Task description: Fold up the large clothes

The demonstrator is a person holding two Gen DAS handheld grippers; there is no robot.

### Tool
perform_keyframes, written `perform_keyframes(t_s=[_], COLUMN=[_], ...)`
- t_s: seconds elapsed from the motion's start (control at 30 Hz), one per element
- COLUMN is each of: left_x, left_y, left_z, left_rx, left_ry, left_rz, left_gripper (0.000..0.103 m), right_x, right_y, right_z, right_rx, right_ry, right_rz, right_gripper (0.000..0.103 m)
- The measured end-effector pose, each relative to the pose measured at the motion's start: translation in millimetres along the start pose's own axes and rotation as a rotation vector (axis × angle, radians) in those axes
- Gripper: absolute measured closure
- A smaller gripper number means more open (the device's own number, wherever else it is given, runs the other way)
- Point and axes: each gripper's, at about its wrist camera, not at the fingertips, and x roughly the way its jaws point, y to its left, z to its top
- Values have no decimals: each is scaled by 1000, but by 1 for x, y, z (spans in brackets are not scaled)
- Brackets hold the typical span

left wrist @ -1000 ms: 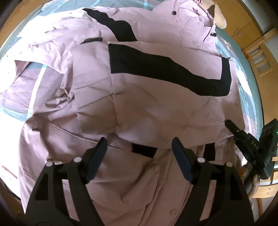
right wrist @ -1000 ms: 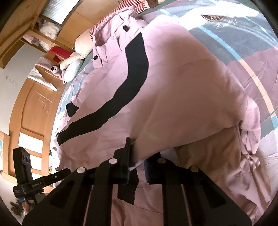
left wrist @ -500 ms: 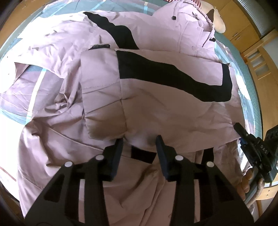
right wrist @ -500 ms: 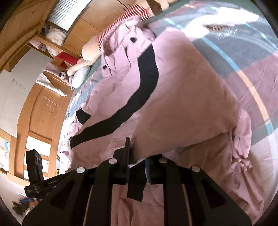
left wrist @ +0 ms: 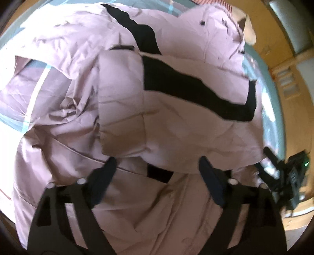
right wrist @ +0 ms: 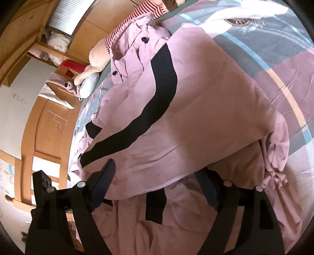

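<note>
A large pink padded jacket (left wrist: 176, 121) with a black stripe (left wrist: 196, 92) lies on the bed, its lower part folded up over the body. It fills the right wrist view (right wrist: 196, 121) too. My left gripper (left wrist: 157, 172) is open and empty, just above the folded edge. My right gripper (right wrist: 157, 180) is open and empty, at the folded hem near the jacket's other side; it also shows in the left wrist view (left wrist: 282, 174) at the right edge.
The bed sheet (right wrist: 274, 49) has grey, blue and maroon bands. Plush toys (right wrist: 86, 86) and a striped pillow (right wrist: 137, 15) lie at the head of the bed. Wooden wardrobes (right wrist: 49, 121) stand beside the bed.
Both grippers have opened and let go of the jacket's folded edge. The left one had closed on the fold half a second ago. The fold now rests on the jacket.
</note>
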Motion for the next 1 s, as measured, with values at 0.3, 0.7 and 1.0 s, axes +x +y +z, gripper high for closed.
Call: perform_keyframes(t_s=[0.3,0.7,1.0], left_x=[9,17,21], left_y=[11,-33,-22], left_z=[12,19,21], left_rx=[-42,106,87], left_ry=[-34,-259,-217], left_rz=[17,256,199], left_gripper=[70,82,80], right_x=[-10,18,-3], right_y=[11,28,4], right_z=[6,-16,-3], right_rx=[-102,-272,-102], right_ry=[-101,-9,-112], right_rz=[-127,-286,-217], right_gripper=[87,86,43])
